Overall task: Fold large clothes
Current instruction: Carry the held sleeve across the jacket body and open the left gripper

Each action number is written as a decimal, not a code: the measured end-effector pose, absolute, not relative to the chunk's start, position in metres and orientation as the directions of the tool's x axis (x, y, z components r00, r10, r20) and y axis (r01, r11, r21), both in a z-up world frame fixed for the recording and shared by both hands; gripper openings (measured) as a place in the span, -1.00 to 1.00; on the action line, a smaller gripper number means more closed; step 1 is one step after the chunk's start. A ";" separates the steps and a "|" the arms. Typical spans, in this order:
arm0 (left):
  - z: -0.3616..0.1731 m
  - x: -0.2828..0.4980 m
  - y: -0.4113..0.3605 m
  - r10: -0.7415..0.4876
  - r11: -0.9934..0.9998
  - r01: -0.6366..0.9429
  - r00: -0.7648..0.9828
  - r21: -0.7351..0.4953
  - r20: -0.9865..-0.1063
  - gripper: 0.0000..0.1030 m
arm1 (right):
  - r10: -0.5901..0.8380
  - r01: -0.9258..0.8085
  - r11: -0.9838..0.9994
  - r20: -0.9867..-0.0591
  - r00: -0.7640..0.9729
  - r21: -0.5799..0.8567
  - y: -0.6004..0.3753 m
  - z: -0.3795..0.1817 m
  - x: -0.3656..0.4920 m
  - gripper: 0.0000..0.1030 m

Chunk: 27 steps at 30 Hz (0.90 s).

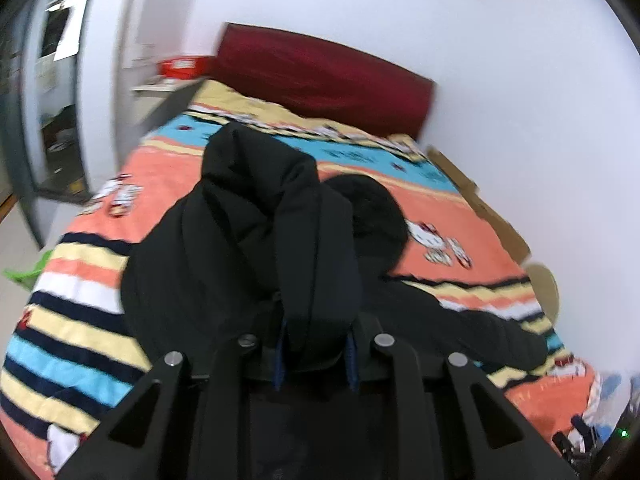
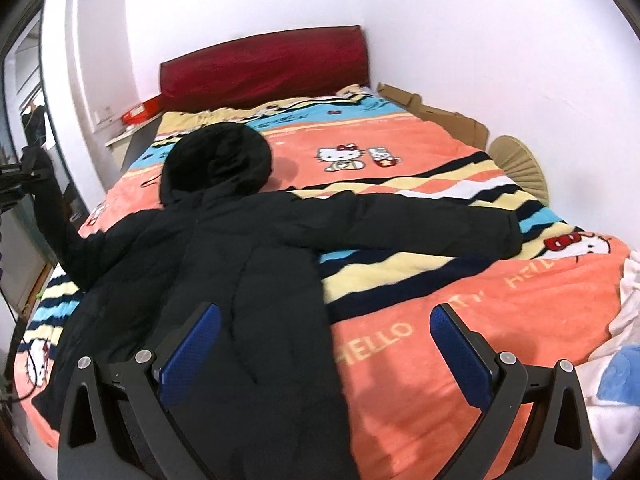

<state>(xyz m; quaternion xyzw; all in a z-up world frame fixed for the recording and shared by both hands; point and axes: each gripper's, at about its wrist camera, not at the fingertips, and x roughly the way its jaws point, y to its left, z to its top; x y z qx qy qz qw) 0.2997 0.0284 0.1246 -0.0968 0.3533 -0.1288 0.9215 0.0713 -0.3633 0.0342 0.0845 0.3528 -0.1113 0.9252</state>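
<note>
A large black hooded jacket (image 2: 248, 248) lies on the striped orange blanket (image 2: 460, 320) of the bed, hood (image 2: 218, 160) toward the headboard, one sleeve (image 2: 420, 220) stretched out to the right. My left gripper (image 1: 316, 356) is shut on the jacket's other sleeve (image 1: 280, 220) and holds it lifted above the bed; it also shows at the left edge of the right wrist view (image 2: 28, 172). My right gripper (image 2: 324, 344) is open and empty, above the jacket's lower right edge.
A dark red headboard (image 2: 264, 68) stands against the white wall. Cardboard (image 2: 440, 114) and a beige fan (image 2: 520, 164) lie along the bed's right side. White and blue bedding (image 2: 616, 380) is piled at the near right. A nightstand with a red box (image 2: 136, 114) is at the left.
</note>
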 end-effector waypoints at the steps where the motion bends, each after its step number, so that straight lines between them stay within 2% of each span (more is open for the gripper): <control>1: 0.121 0.304 0.012 -0.316 0.947 0.190 0.706 -0.261 -0.634 -0.59 | -0.151 0.274 0.958 -0.673 0.724 0.080 -0.367 0.033 0.073 0.99; 6: 0.087 0.329 -0.084 -0.372 0.927 0.290 0.630 -0.237 -0.681 -0.60 | -0.176 0.310 0.947 -0.678 0.714 0.080 -0.387 0.025 0.079 0.99; 13: 0.014 0.337 -0.160 -0.413 0.892 0.393 0.511 -0.223 -0.754 -0.60 | -0.214 0.377 0.923 -0.705 0.676 0.081 -0.418 0.004 0.087 0.99; 20: -0.071 0.314 -0.207 -0.326 0.860 0.501 0.391 -0.098 -0.860 -0.59 | -0.238 0.440 0.894 -0.736 0.633 0.090 -0.444 -0.020 0.095 0.99; 23: -0.082 0.314 -0.215 -0.318 0.865 0.492 0.398 -0.092 -0.860 -0.48 | -0.237 0.446 0.890 -0.745 0.623 0.090 -0.445 -0.026 0.095 0.99; 25: -0.082 0.316 -0.219 -0.342 0.864 0.488 0.384 -0.127 -0.858 -0.24 | -0.243 0.449 0.890 -0.749 0.617 0.081 -0.445 -0.026 0.094 0.99; 27: -0.076 0.314 -0.220 -0.363 0.861 0.487 0.385 -0.147 -0.848 -0.09 | -0.244 0.450 0.889 -0.750 0.615 0.080 -0.444 -0.026 0.093 0.99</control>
